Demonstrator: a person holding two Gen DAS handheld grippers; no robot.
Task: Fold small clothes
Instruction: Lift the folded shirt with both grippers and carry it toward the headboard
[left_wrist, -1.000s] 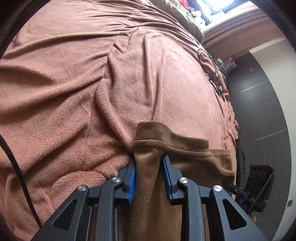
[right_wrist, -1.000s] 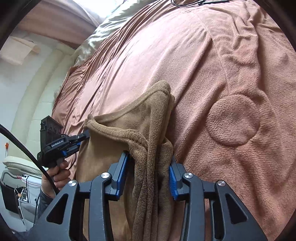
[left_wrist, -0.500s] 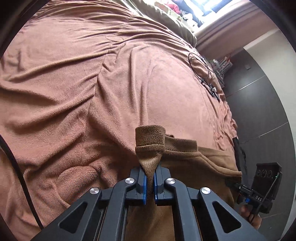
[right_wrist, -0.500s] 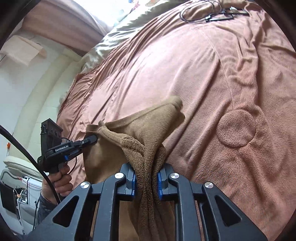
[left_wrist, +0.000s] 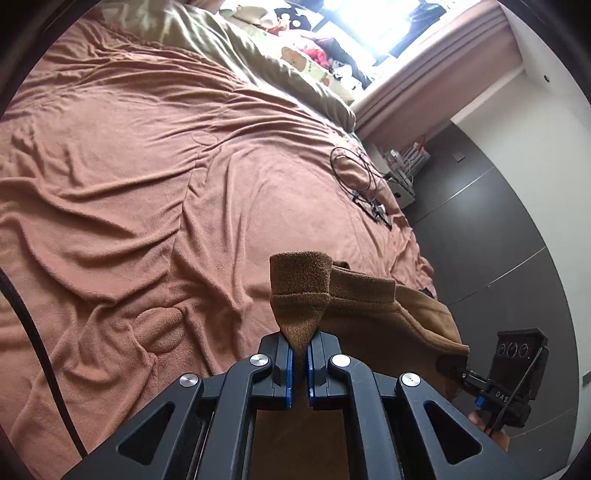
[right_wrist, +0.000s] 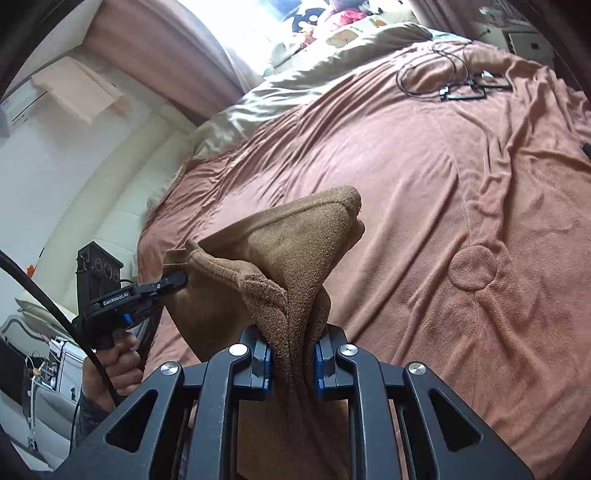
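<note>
A small brown fleece garment (left_wrist: 369, 306) hangs above the bed, stretched between both grippers. In the left wrist view my left gripper (left_wrist: 299, 343) is shut on a bunched corner at a stitched hem, which sticks up past the blue pads. At the right edge my right gripper (left_wrist: 454, 365) bites the garment's other end. In the right wrist view my right gripper (right_wrist: 293, 343) is shut on a thick gathered fold of the garment (right_wrist: 295, 236), and my left gripper (right_wrist: 177, 280) pinches the far corner, with a hand on its handle. The garment's lower part is hidden behind the gripper bodies.
A wrinkled pinkish-brown blanket (left_wrist: 147, 184) covers the bed below. Black cables and small devices (left_wrist: 365, 184) lie near its far right edge. An olive pillow (left_wrist: 258, 62) lies at the head, under a bright window. Dark wall panels (left_wrist: 498, 221) stand to the right.
Both grippers closed on the garment's corners a second ago. Since then they have risen together and lifted it off the blanket, so more of the bed and room shows.
</note>
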